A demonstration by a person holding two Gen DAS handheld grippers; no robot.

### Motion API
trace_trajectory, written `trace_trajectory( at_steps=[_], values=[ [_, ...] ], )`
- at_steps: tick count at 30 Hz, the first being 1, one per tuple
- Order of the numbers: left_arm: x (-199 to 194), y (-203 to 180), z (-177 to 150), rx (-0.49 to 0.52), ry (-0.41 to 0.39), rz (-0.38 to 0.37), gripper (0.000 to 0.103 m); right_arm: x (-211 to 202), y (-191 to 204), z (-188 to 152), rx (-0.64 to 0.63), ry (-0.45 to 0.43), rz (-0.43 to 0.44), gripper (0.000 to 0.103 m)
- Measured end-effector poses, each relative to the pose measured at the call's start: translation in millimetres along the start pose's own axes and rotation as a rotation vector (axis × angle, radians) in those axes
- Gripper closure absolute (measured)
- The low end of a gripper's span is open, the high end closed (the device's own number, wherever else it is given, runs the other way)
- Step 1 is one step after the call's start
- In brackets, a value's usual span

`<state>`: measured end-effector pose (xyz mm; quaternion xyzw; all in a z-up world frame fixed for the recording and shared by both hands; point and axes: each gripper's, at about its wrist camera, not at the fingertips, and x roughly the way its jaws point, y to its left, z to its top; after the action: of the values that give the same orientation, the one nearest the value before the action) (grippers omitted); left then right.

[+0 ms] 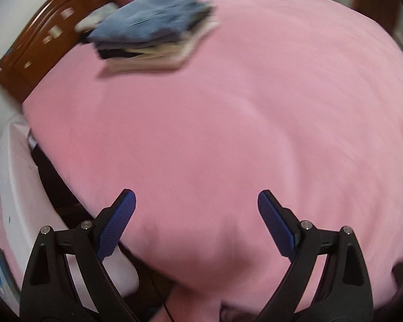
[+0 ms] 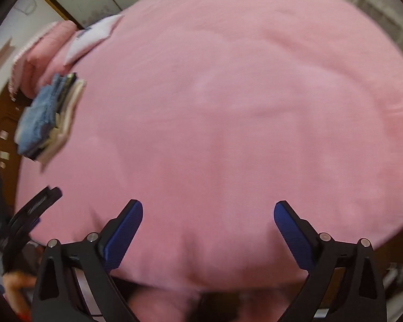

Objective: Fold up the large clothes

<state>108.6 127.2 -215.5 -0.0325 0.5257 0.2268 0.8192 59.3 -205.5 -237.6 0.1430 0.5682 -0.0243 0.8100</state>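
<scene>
The left hand-held gripper (image 1: 196,201) is released, its two blue-padded fingers (image 1: 118,222) spread wide with nothing between them, hanging over the near edge of a bed covered by a pink sheet (image 1: 228,123). The right hand-held gripper (image 2: 208,212) is likewise released, blue pads (image 2: 126,230) far apart and empty, above the same pink sheet (image 2: 228,120). Ahead of the left hand-held gripper and off to its left, well apart from the fingertips, a stack of folded clothes (image 1: 153,32) rests on the sheet, a blue denim piece on top and pale and dark layers under it. From the right hand-held gripper that stack (image 2: 48,118) lies far to the left and ahead. Just beyond the stack runs a brown wooden headboard (image 1: 37,45), and a pink pillow (image 2: 48,51) lies further along the headboard from the stack. At the lower left of the right wrist view, the black frame of the other gripper (image 2: 32,214) shows beside the bed's edge. Both views are blurred.
</scene>
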Motion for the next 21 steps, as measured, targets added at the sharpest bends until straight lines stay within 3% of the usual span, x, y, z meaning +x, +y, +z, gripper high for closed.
trace_trajectory(
  at_steps=[3,5,8,16,21],
  values=[
    [-47.3,-27.2,-32.2,0.098,-0.012,-0.057,0.011,-40.2,-28.5,-5.8,-0.030,-0.009,-0.068,0.002],
    [-72.0,-36.3,-47.4,0.156,0.024,-0.095,0.011,-63.4,-43.3,-9.0,-0.036,0.002,-0.096,0.002],
    [-110.6,-38.0,-62.1,0.189,0.070,-0.168,0.012,-93.0,-60.1,-11.9,-0.037,0.045,-0.085,0.001],
    [-209.0,-26.1,-5.1,0.126,-0.029,-0.264,0.012,-167.0,-63.2,0.9,-0.143,0.038,-0.006,0.001],
    [-247.3,-29.1,14.4,0.115,-0.063,-0.317,0.012,-207.2,-50.9,15.0,-0.185,0.004,0.025,0.000]
  ],
)
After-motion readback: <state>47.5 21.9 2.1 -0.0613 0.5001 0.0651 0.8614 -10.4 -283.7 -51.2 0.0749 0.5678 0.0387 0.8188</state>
